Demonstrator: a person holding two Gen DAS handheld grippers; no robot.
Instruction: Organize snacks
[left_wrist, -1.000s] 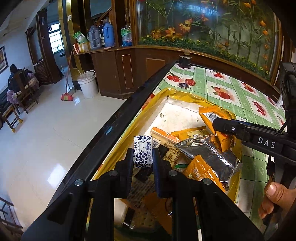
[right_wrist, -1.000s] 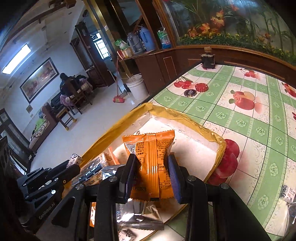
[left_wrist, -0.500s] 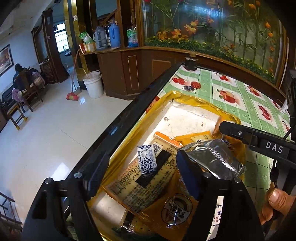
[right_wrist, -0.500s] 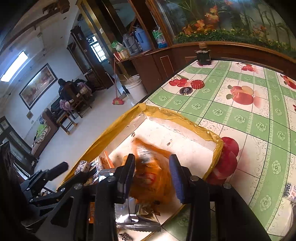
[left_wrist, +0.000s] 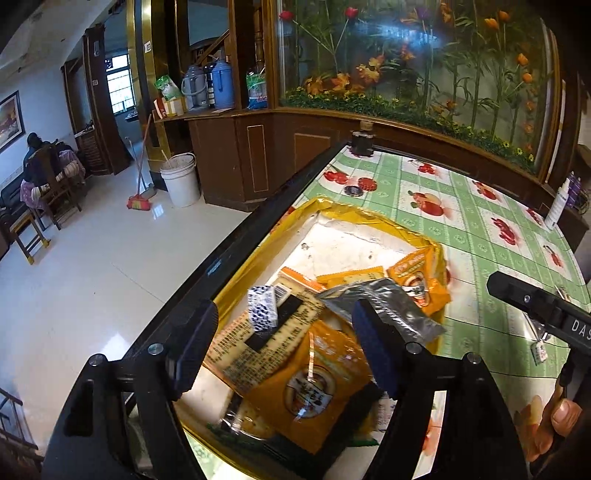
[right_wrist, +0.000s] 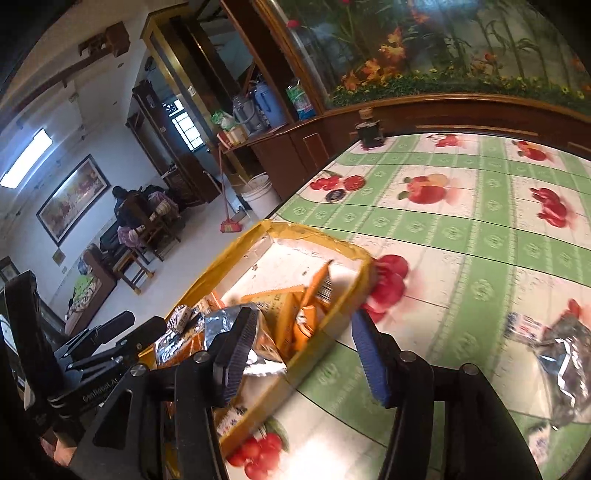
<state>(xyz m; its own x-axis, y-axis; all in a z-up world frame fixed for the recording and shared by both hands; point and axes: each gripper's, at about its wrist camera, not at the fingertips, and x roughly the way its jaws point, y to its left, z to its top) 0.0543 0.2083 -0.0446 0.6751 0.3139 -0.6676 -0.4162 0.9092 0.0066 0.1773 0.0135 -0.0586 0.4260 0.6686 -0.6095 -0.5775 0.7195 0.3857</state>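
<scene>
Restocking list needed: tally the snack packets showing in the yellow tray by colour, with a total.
Orange packets: 4
Silver foil packet: 1
Blue-and-white packet: 1
Total: 6 showing; others may lie buried underneath.

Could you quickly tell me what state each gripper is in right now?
Left gripper: open, holding nothing, above the snack tray.
Right gripper: open and empty; its jaws have just been opening.

A home: wooden cabinets, broom, thermoses.
</scene>
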